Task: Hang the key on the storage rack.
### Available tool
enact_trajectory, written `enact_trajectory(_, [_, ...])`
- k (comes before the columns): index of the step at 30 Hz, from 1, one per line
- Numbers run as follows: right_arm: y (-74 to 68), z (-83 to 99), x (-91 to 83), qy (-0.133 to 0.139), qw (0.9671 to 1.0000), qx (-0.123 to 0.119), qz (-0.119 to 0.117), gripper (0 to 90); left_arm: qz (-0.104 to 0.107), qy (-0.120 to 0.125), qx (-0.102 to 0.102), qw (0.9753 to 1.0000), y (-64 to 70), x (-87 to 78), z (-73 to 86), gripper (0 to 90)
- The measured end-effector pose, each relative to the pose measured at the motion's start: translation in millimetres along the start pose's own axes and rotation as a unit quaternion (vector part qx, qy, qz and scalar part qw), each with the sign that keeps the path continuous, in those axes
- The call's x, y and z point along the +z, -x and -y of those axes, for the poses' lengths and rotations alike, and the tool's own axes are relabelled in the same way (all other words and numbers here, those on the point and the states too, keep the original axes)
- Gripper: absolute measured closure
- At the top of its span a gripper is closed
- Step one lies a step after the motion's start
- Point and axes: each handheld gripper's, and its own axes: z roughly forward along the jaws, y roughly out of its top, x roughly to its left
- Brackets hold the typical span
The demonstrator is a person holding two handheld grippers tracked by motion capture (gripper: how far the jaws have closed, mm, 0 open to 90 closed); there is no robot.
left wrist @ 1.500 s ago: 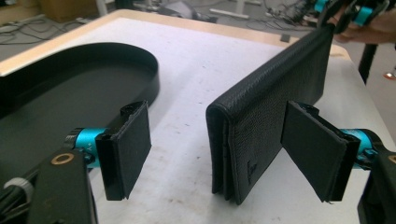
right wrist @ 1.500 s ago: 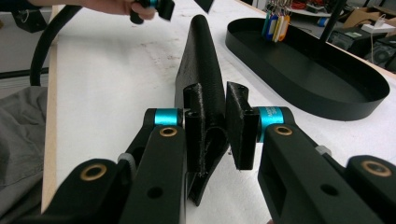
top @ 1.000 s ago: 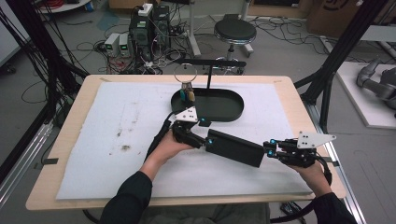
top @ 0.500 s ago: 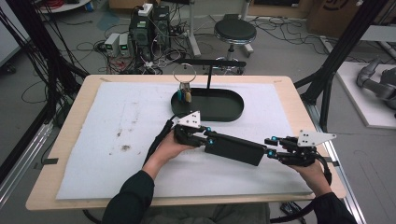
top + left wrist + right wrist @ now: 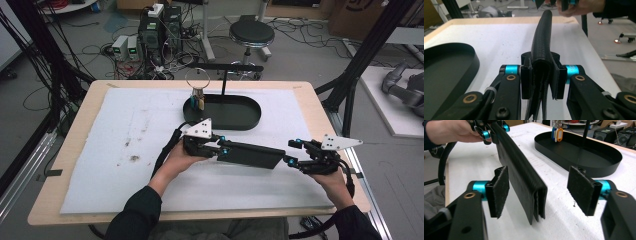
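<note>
A long black folded wallet [image 5: 252, 154] is held edge-up just above the white mat. My left gripper [image 5: 220, 148] is shut on its left end; in the left gripper view the jaws clamp the wallet [image 5: 542, 37] at the gripper [image 5: 541, 75]. My right gripper [image 5: 295, 152] stands open at the wallet's right end. In the right gripper view the wallet [image 5: 519, 170] ends between the pads [image 5: 499, 190] of the right gripper [image 5: 540, 191], nearer the left pad, with a gap on each side. The left gripper [image 5: 490, 131] shows at the far end.
A black oval tray [image 5: 245, 120] lies behind the grippers on the mat, with a thin stand and a ring of keys [image 5: 198, 100] over its left end. The same tray [image 5: 599, 167] and keys [image 5: 556, 132] appear in the right gripper view. White mat surrounds both hands.
The left gripper and the wallet have drifted slightly toward the person. The right gripper has stayed at the wallet's right end.
</note>
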Motion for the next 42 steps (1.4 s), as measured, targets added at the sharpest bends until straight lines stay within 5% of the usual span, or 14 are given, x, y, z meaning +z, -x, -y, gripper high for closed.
enact_trajectory(12, [-9.0,-6.3,30.9,-0.020,0.9990,0.006,-0.039,30.2,0.002,0.034,-0.004,0.9994,9.6,-23.8,-4.3,74.5])
enact_trajectory(26, [-19.0,-12.9,47.7,-0.018,0.9954,-0.033,-0.088,75.1,-0.016,0.045,-0.013,0.9988,14.4,-34.7,-1.0,71.9])
enact_trajectory(29, [-19.9,-14.0,49.6,-0.018,0.9951,-0.035,-0.090,76.3,-0.034,0.046,-0.028,0.9980,11.3,-36.1,1.4,65.2])
enact_trajectory(34, [-21.3,-15.2,48.1,-0.019,0.9967,-0.034,-0.071,76.7,-0.066,0.065,-0.059,0.9940,9.3,-49.0,0.9,41.1])
enact_trajectory(42, [-13.6,-16.8,42.4,-0.003,0.9989,-0.020,-0.043,76.7,-0.111,0.059,-0.094,0.9876,18.5,-79.0,14.0,26.1])
